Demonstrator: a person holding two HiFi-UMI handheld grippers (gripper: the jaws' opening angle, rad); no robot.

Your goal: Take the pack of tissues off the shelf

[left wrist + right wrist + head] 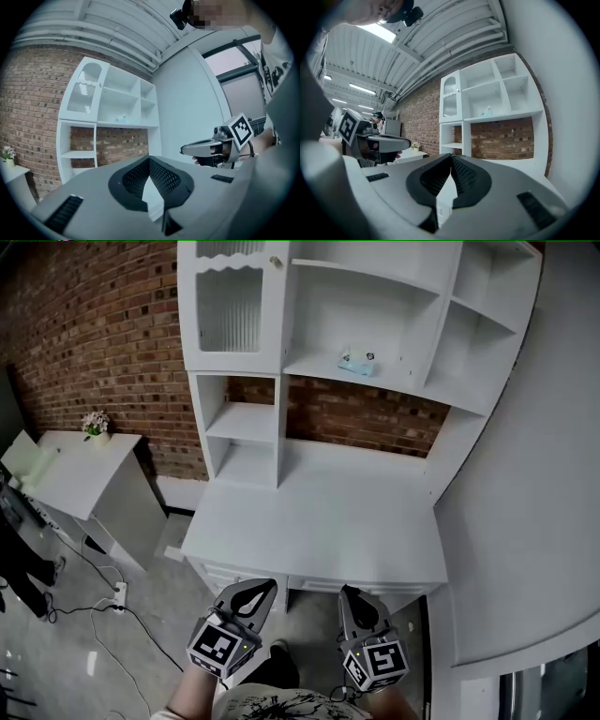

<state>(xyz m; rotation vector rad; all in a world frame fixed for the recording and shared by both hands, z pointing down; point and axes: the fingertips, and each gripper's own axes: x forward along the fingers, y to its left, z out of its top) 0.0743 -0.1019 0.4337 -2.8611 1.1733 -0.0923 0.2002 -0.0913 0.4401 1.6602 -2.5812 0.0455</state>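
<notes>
A pale blue pack of tissues lies on the upper middle shelf of a white shelf-and-desk unit. It shows small and far off in the left gripper view and in the right gripper view. Both grippers hang low in front of the desk's front edge, close to my body and far below the pack. My left gripper has its tips together with nothing between them. My right gripper is likewise shut and empty. Each gripper shows from the side in the other's view.
A ribbed-glass cabinet door closes the unit's upper left bay. A white side table with a small flower pot stands at the left. Cables and a power strip lie on the floor. A white wall runs along the right.
</notes>
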